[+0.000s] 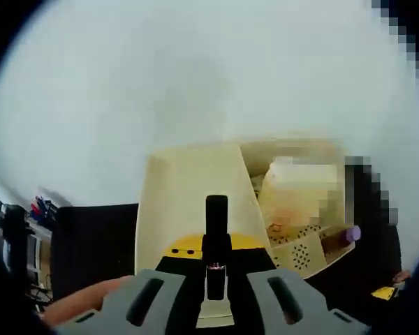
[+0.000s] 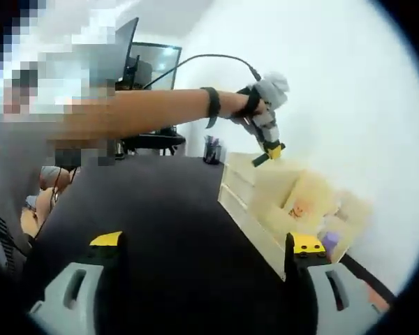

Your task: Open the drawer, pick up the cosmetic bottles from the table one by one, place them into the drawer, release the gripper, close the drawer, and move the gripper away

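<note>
Gripped upright between my left gripper's [image 1: 215,287] grey jaws: slim dark cosmetic bottle [image 1: 216,241], cylindrical, capped, raised just above cream plastic drawer unit [image 1: 195,202]. Unit boxy, smooth; compartment beside it holds pale items and purple-capped bottle [image 1: 346,235], perforated front panel. My right gripper [image 2: 202,279] spread wide, nothing between jaws, low over black matte table [image 2: 153,223]. Right gripper view catches left gripper [image 2: 265,132] high over unit, bottle in its jaws.

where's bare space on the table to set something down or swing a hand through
The black tabletop lies bare from the right gripper up to the pen cup. It is crowded along the wall, where the cream drawer unit stands and the left gripper hovers above it, shut on a dark bottle.
</note>
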### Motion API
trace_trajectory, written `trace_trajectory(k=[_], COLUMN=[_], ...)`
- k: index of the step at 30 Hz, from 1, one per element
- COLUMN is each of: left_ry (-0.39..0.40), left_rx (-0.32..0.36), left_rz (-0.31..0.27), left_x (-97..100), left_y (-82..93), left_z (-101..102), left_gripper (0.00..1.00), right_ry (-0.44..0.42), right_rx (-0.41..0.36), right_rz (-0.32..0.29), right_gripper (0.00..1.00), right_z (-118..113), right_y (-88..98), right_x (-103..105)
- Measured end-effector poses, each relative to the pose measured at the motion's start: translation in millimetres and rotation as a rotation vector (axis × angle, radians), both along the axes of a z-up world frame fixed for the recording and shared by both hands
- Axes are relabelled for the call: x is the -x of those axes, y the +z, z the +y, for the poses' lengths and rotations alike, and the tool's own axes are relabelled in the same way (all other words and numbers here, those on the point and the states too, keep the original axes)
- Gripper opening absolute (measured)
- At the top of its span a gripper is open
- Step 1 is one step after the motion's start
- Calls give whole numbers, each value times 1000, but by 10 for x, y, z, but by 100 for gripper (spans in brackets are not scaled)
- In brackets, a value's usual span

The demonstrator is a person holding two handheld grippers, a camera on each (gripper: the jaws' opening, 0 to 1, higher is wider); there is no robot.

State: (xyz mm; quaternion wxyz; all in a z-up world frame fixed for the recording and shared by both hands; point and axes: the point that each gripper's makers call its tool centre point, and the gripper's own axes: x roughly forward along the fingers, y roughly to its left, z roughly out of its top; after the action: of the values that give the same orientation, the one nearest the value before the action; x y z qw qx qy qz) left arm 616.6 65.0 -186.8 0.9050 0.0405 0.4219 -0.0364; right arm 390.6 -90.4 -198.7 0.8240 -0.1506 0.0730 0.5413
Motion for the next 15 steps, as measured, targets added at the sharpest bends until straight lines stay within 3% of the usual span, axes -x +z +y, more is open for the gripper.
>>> trace_trajectory(k=[6,15], left_ry=[19,39], left_rx=[-30,-36], left_rz=[0,-25], left_x=[-83,-383], left_y=[-60,19], left_z=[79,207], left_gripper=[7,7], right_ry=[-7,-16], right_rx=[1,15], right_rz=[2,-1], right_gripper=[88,88], right_z=[-34,-48], right_y=[9,-82], right_x=[-61,-55])
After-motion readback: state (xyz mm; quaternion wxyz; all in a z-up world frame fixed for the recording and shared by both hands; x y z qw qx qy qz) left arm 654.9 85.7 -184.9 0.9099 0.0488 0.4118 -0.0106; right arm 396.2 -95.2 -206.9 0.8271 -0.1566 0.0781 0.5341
